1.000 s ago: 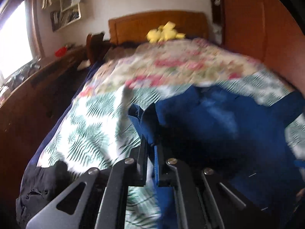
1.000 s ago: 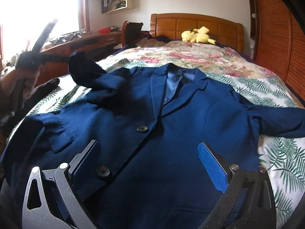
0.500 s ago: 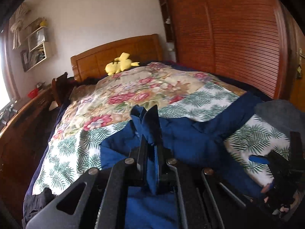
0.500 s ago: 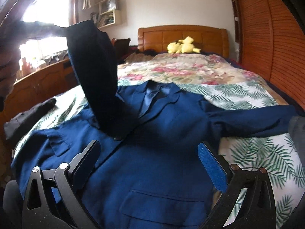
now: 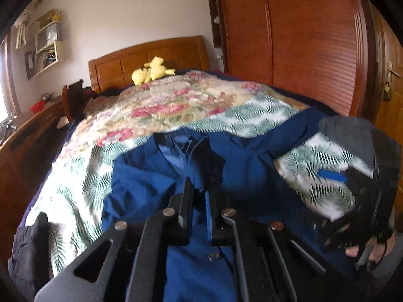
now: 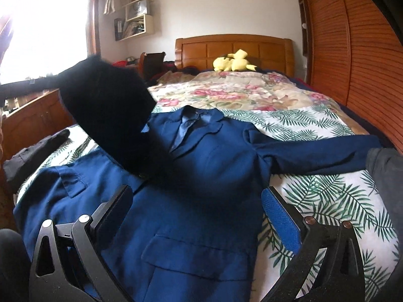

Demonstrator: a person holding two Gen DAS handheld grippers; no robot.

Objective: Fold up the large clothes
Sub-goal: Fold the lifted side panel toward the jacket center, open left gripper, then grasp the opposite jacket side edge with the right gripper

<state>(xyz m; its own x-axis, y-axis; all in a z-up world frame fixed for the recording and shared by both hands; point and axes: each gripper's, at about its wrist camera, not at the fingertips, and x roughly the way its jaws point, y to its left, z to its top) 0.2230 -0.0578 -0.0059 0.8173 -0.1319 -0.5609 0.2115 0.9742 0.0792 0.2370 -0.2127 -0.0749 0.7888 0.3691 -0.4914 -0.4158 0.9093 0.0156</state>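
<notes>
Pinching a raised sleeve (image 6: pixel 105 115) of the blue jacket (image 6: pixel 201 214) lying on the bed (image 6: pixel 314 201), the left gripper (image 5: pixel 200 201) is clamped shut; the right gripper (image 6: pixel 196 211) is hovering, fingers (image 6: pixel 279 214) spread wide, empty.

The bed (image 6: pixel 327 115) has a wooden headboard (image 6: pixel 234 47) and is covered by a quilt, floral toward the head and printed with green fern leaves toward the foot. A blue blazer (image 6: pixel 201 201) lies face up on the fern part, collar toward the headboard, one sleeve stretched flat toward the wardrobe side. A yellow plush toy (image 6: pixel 233 61) sits at the headboard, and a dark garment (image 6: pixel 32 151) lies at the bed's window-side edge.
</notes>
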